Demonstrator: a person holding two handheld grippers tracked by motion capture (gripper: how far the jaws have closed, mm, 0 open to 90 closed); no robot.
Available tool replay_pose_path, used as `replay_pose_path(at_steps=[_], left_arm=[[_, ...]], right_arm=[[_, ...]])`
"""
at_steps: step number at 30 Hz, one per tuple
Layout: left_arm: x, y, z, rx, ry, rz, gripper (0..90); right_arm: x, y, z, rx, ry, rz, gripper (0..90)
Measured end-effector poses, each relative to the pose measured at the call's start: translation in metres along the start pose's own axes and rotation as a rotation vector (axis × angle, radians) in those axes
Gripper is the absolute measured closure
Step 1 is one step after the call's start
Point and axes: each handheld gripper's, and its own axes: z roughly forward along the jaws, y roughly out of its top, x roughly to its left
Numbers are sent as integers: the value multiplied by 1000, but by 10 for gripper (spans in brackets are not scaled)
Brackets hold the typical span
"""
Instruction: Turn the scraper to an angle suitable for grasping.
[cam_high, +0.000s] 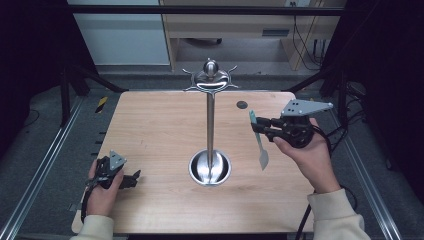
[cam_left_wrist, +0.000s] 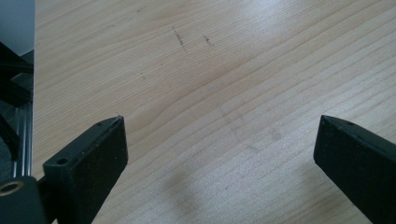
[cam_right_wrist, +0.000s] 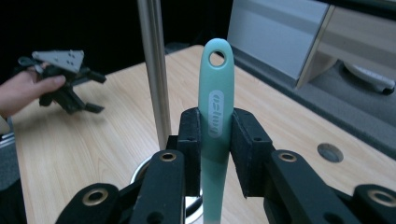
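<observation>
Right gripper (cam_high: 261, 126) is pinching a teal-handled utensil (cam_high: 259, 141) by the upper handle, pads clamped flat on both sides. In the right gripper view the handle (cam_right_wrist: 215, 107) stands up between the jaws with its hang hole (cam_right_wrist: 217, 58) clear above them. That grip makes sense to me: the hole stays free for hooking. From the high view the utensil hangs off the table, blade end down, right of the stand, not touching it.

The stand's pole (cam_high: 210, 125) rises from a round steel base (cam_high: 210, 167) mid-table, with a ring of curved hooks (cam_high: 210, 80) under a ball knob at the top. I read the job as hanging the utensil on one of those hooks. The hole sits well below the hooks now, so a lift and a move in toward the pole are still needed.

Left gripper (cam_high: 120, 176) rests low at the near left part of the table (cam_high: 150, 130), well apart from the stand. Its jaws are spread wide with bare wood between them, holding nothing. Parked there, it stays clear of the right hand's path, and could steady the base if the stand rocks.

Blade shape is hard to read at this size; probably a small spatula or spreader. Main risk I see: the hole is small and the hook tips curl upward, so alignment must be tight.
</observation>
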Motion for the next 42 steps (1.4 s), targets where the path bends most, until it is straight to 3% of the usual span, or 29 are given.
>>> replay_pose_path(at_steps=[8, 13, 42], left_arm=[[0, 0, 0, -1, 1, -1, 28], [1, 0, 0, -4, 0, -4, 28], [1, 0, -1, -2, 1, -4, 28]], right_arm=[[7, 16, -14, -52, -14, -17, 746], [12, 24, -17, -71, 10, -27, 745], [25, 48, -35, -157, 4, -47, 745]])
